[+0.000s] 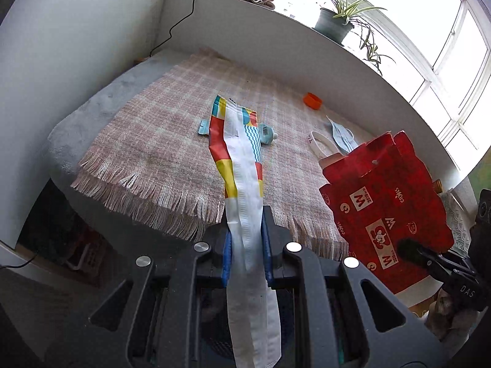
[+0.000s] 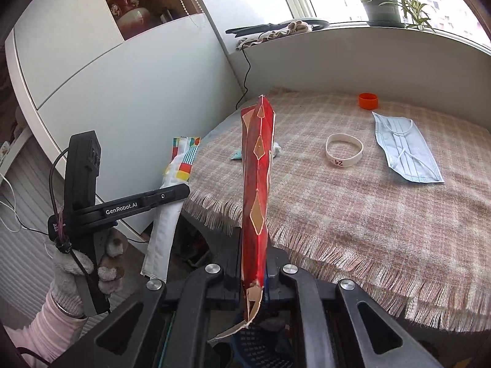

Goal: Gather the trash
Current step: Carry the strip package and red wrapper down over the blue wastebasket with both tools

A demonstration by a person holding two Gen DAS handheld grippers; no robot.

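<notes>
Now, colourful wrapper (image 1: 242, 159) pinched in left gripper (image 1: 247, 242), above blanket (image 1: 159, 141).

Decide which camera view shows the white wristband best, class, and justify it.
The right wrist view: the white wristband lies whole on the plaid blanket, fully visible. In the left wrist view the red carton hides part of it.

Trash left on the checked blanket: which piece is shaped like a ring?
The white rubber wristband with a number written on it. It is a hollow loop, while the pale blue face mask lies flat and the orange plastic cap is a small round cup.
</notes>
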